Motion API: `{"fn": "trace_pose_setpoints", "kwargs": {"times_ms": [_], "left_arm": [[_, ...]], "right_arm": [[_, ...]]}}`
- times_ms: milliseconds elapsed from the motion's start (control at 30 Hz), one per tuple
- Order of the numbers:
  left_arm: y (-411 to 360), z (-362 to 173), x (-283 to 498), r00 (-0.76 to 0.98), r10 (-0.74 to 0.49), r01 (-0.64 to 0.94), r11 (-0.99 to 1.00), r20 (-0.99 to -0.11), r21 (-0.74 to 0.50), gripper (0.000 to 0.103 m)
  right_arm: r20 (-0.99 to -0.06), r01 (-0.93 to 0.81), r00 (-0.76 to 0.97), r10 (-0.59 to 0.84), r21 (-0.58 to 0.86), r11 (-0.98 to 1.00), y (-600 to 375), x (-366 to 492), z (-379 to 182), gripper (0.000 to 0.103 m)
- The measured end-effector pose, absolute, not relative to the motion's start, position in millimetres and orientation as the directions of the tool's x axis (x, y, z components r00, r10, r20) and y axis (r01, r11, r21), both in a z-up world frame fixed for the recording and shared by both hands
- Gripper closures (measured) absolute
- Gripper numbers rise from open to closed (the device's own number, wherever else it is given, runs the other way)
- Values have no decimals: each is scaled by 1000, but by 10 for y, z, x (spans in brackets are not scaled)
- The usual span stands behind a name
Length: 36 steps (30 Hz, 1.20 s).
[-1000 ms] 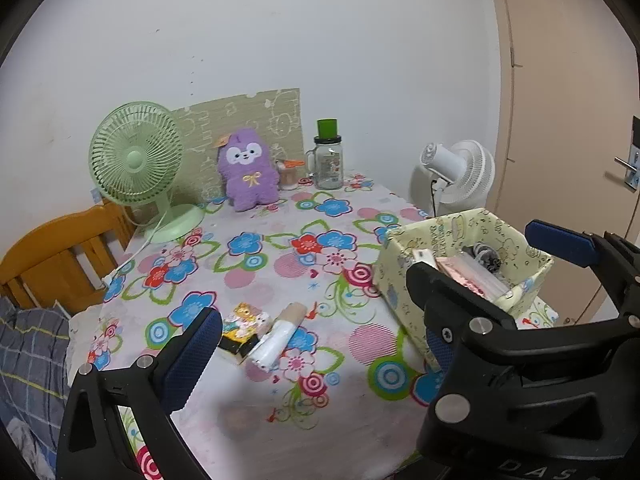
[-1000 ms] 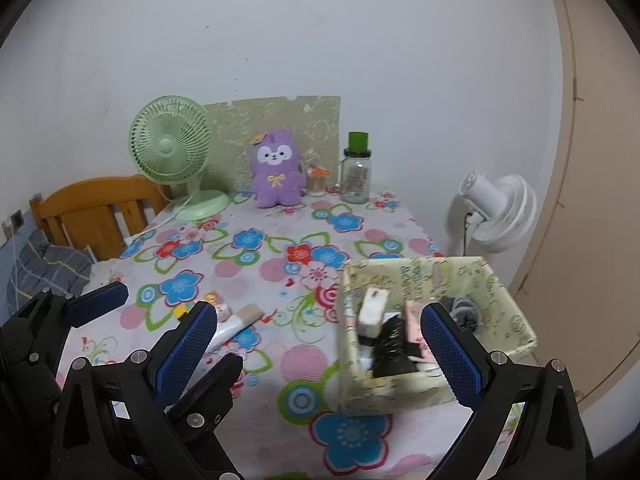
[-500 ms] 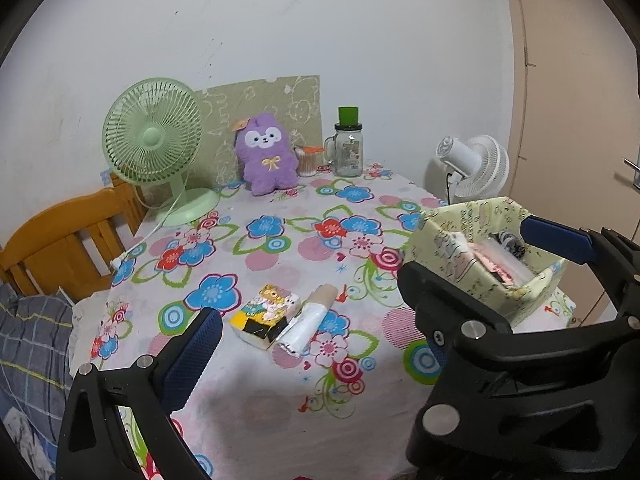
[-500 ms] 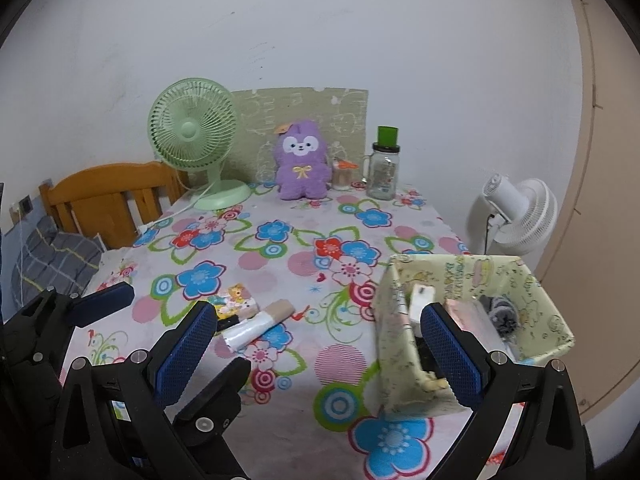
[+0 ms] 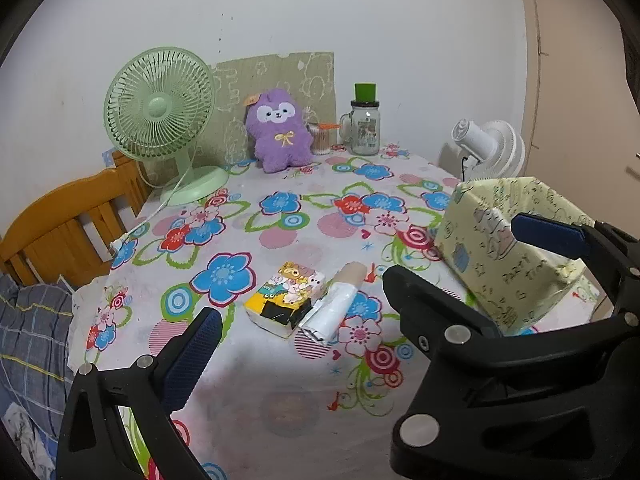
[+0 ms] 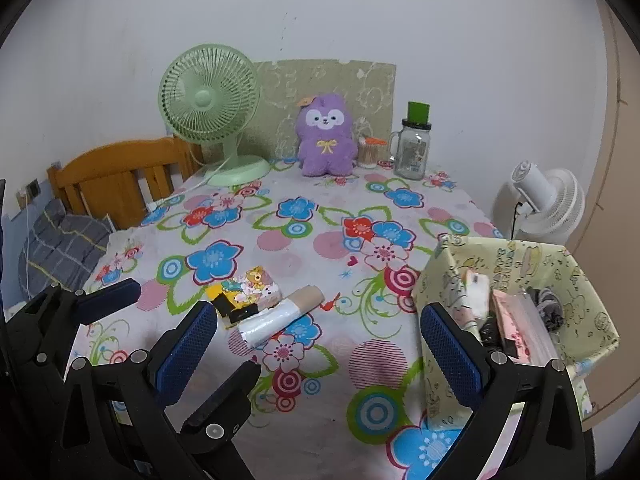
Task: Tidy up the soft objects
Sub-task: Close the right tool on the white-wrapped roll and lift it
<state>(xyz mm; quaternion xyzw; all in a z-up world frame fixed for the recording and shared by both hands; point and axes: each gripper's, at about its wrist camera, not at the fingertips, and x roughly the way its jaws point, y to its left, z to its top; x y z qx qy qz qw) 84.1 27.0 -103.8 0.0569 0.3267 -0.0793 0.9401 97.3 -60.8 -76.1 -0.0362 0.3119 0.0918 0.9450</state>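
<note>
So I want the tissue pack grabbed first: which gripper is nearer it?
Left, by a little. The left gripper hangs open just short of the tissue pack, roughly in line with it. The right gripper is also open but sits off to the pack's right.

A home bedroom is showing: floral tablecloth (image 6: 320, 240), wooden bedframe (image 6: 120, 172) at left, plush toy (image 6: 326, 136) at centre back.

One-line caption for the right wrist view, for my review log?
Open right claw hovers over floral table; tissue pack and roll ahead, yellow fabric bin at right.
</note>
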Motion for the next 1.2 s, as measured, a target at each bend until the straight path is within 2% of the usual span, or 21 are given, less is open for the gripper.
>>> {"fn": "trace_pose_setpoints", "kwargs": {"times_ms": [833, 1133, 1200], "left_arm": [[561, -1520, 1371, 678, -40, 97, 995, -734, 35, 0], [528, -1606, 1482, 664, -57, 130, 991, -746, 40, 0], [513, -1625, 1491, 659, -65, 142, 989, -749, 39, 0]], "right_arm": [[-702, -234, 688, 186, 29, 972, -364, 1547, -1261, 1], [-774, -225, 607, 182, 53, 973, -300, 1786, -1452, 19], [-794, -227, 581, 179, 54, 973, -276, 1841, -1511, 29]]}}
